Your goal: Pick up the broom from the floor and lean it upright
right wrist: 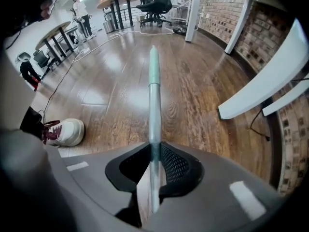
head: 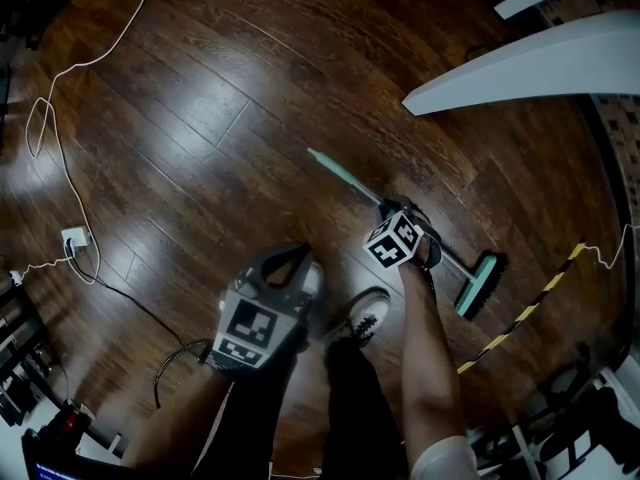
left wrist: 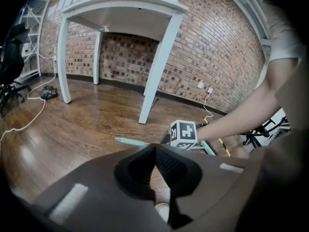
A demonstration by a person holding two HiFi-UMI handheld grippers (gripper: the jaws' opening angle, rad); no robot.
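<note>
The broom has a thin metal handle with a teal end and a teal brush head. It slants over the dark wood floor right of centre in the head view. My right gripper points straight down and is shut on the handle near its middle. In the right gripper view the handle runs up out of the pinched jaws of the right gripper. My left gripper hangs apart from the broom, lower left of it. Its jaws meet with nothing in them. The teal handle end lies beyond them.
A white table's legs stand at the upper right, beside a brick wall. A white cable and socket lie at the left. Yellow-black tape crosses the floor right of the brush. The person's shoe is below the handle.
</note>
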